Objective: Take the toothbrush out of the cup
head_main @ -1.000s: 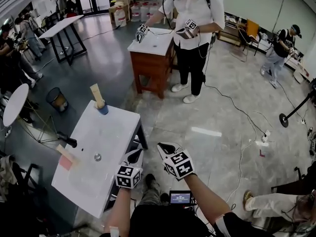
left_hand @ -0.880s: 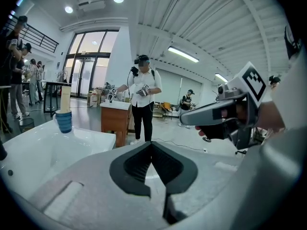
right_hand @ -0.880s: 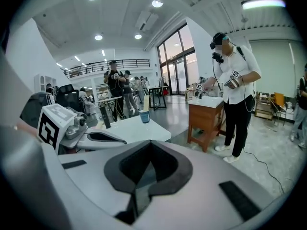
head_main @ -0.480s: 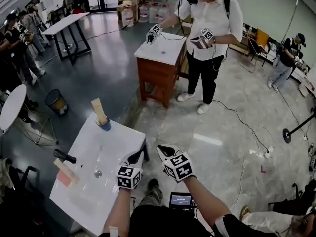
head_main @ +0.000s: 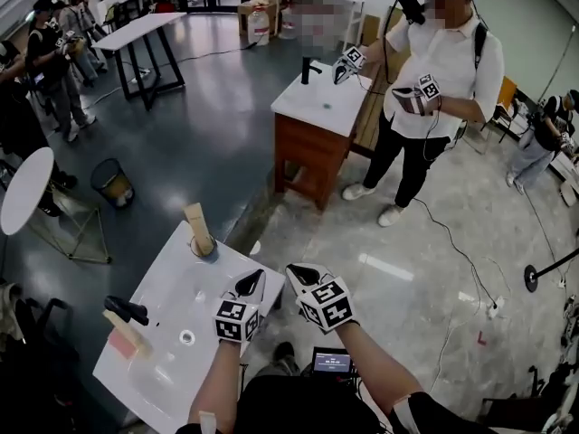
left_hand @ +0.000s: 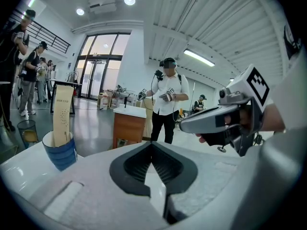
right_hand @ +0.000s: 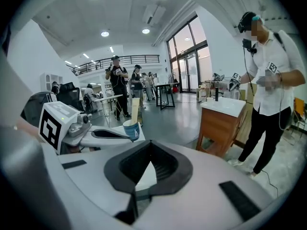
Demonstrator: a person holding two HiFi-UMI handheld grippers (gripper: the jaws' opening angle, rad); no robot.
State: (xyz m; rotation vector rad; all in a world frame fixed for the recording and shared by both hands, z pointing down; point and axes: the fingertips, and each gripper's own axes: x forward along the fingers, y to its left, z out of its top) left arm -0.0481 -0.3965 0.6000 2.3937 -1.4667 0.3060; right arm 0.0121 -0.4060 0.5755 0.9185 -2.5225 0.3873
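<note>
A blue cup [head_main: 204, 246] stands at the far corner of the white washbasin top [head_main: 163, 283], with a toothbrush in a tall tan pack [head_main: 196, 225] upright in it. My left gripper [head_main: 251, 284] is shut and empty, hanging over the basin top's right edge, short of the cup. Just right of it, off the basin top, my right gripper [head_main: 302, 275] is also shut and empty. The left gripper view has the cup [left_hand: 58, 150] and pack [left_hand: 62, 115] ahead to the left of the jaws [left_hand: 152, 144]. The right gripper view shows the cup [right_hand: 130, 129] beyond the left gripper.
The basin top carries a black faucet [head_main: 126, 309], a drain [head_main: 186, 337] and a pink-and-tan item [head_main: 124, 336]. A person with two grippers stands at a wooden cabinet [head_main: 312, 147] ahead. A bin [head_main: 113, 183] and a round white table [head_main: 24, 192] are at left; cables cross the floor at right.
Both grippers have travelled forward together, side by side, and the basin top with the cup now lies nearer under them. The jaws of both stayed shut.
</note>
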